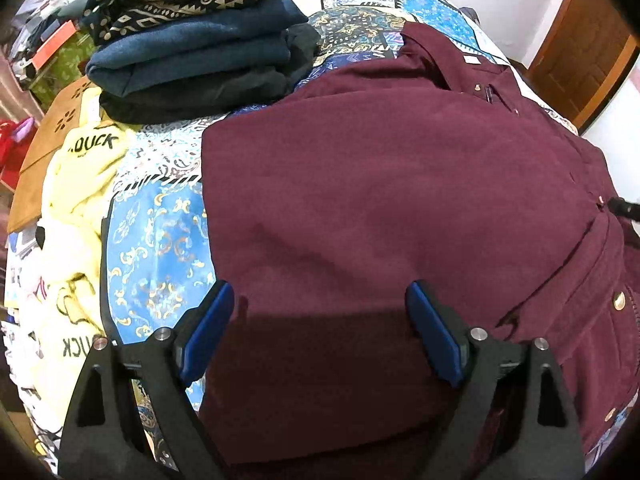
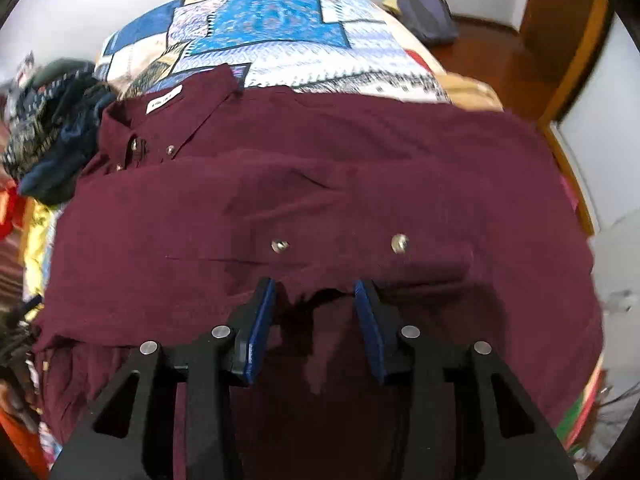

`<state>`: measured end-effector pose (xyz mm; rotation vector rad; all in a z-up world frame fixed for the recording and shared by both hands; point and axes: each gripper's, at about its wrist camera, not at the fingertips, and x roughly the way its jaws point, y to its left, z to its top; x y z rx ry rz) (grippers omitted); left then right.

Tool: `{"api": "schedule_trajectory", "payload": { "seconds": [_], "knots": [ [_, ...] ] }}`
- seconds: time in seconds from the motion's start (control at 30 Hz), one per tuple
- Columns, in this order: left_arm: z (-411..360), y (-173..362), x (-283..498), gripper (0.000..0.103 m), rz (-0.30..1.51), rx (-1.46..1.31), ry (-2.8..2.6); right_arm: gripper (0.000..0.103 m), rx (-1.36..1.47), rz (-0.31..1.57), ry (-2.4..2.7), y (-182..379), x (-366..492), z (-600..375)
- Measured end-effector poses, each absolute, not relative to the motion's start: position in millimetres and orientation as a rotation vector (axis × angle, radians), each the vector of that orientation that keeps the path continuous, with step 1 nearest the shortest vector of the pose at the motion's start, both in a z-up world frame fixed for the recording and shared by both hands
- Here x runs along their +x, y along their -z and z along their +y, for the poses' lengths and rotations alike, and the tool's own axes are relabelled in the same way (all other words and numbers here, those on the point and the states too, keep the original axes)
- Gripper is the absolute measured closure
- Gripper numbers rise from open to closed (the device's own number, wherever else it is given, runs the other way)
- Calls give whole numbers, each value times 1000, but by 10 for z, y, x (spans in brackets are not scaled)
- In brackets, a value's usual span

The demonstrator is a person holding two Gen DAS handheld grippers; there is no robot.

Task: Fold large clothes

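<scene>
- A maroon shirt (image 1: 380, 208) lies spread on a bed with a blue patchwork quilt (image 1: 160, 240), filling the centre and 3 o'clock side of the left wrist view
- In the right wrist view the shirt (image 2: 320, 184) spans the frame, its collar with a white label (image 2: 164, 103) at 10 o'clock and two metal snaps (image 2: 280, 245) near the centre
- The left gripper (image 1: 320, 300) hangs over the shirt at 6 o'clock, jaws wide apart, nothing between them but flat cloth below
- The right gripper (image 2: 314, 294) sits at 6 o'clock, jaws apart, with a ragged shirt edge lying across the gap; whether the pads (image 2: 262, 320) touch the cloth cannot be told
- A stack of folded dark clothes (image 1: 192, 48) stands at 11 o'clock in the left view, just beside the shirt
- A yellow garment (image 1: 76, 208) printed "DUCK" lies at 9 o'clock, apart from the shirt
- A wooden door (image 1: 580, 60) shows at 2 o'clock
</scene>
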<state>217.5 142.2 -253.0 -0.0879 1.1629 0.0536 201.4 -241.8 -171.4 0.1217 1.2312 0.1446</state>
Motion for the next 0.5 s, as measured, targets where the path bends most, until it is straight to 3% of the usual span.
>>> {"api": "schedule_trajectory", "payload": {
  "seconds": [0.27,0.5],
  "knots": [
    [1426,2431,2138,15,1150,-83,-69,65,231,1180,-59,1572,2097,-2894],
    [1359,2004,2313,15,1048,-57,-53,62,273,1155,17,1534,2245,-3133]
  ]
}}
